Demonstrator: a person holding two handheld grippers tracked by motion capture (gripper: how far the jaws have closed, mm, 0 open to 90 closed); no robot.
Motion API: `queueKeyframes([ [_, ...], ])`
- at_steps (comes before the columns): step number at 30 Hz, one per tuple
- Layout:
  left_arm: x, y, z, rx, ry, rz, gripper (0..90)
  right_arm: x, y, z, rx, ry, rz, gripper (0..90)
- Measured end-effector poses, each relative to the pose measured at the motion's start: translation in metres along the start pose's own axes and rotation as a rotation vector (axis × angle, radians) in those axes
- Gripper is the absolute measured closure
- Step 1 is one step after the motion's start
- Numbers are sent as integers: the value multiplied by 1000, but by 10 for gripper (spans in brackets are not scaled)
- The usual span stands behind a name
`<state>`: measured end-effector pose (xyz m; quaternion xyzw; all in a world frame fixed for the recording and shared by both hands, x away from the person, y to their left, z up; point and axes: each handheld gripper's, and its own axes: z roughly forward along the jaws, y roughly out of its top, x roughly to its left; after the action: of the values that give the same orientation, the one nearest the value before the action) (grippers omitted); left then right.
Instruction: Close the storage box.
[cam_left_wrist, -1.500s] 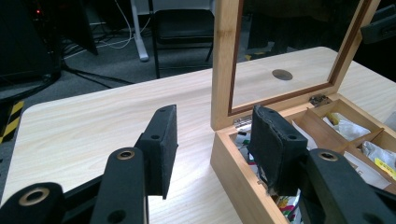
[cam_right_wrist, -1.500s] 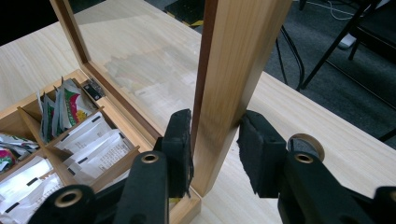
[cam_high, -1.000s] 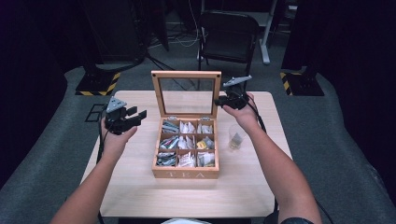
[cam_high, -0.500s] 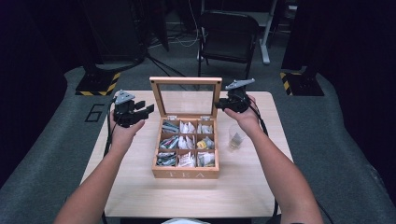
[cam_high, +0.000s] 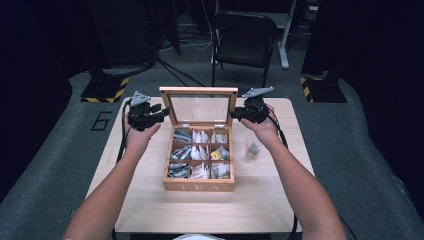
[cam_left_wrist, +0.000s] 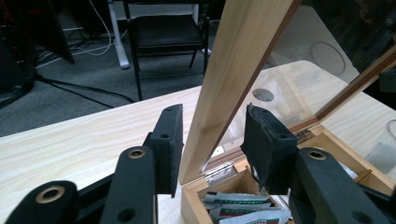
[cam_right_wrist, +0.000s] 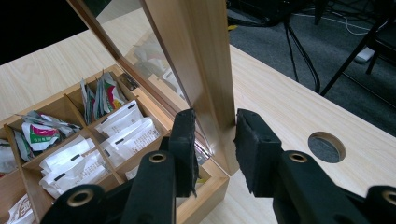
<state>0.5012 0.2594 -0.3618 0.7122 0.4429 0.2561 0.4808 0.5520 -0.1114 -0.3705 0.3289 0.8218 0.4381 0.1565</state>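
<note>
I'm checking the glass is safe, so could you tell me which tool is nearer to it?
Right. The right tool straddles the lid's right edge, just behind the glass. The left tool straddles the lid's left edge, across the box.

Overhead light brightens the table (cam_high: 150, 210) amid dark surroundings; glass lid (cam_left_wrist: 299, 88) shows glare.

Tea box mid-table, lid up at the back

The tea box (cam_high: 199, 159) sits on the table (cam_high: 150, 205), packets (cam_high: 201, 151) in its compartments; lid (cam_high: 199, 106) stands at its rear. A cup (cam_high: 252, 147) is just right; a chair (cam_high: 245, 42) stands behind the table.
</note>
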Motion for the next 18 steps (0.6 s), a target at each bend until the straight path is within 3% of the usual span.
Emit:
queueKeyframes([
  [5,-3,0,4,0,-6,2,650,2,-2,-1,-5,-3,3,681],
  [12,-3,0,4,-3,-16,-13,652,2,-3,0,-8,-2,5,675],
  [18,-3,-1,2,1,-20,-8,654,5,-2,-1,-6,2,1,606],
])
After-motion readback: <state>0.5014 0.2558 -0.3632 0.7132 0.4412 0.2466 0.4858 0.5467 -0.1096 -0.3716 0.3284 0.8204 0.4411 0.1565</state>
